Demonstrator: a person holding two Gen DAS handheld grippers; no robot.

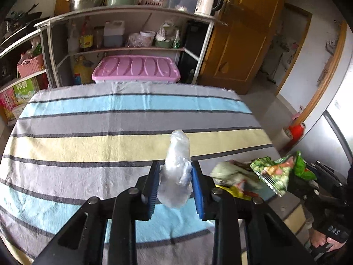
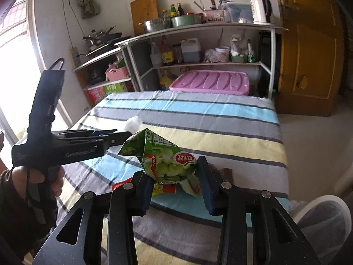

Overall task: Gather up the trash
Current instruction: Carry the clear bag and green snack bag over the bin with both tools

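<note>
Gripping clear plastic wrap (image 1: 176,174), left jaws; right jaws clench green snack bag (image 2: 167,159).

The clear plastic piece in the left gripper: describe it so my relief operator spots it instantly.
Start at the striped tablecloth. Above its near end, the left gripper pinches a crumpled clear plastic wrapper between its blue pads, the wrapper's end sticking up. Unlike the printed green snack bag beside it, held by the right gripper, it is colourless and see-through.
</note>
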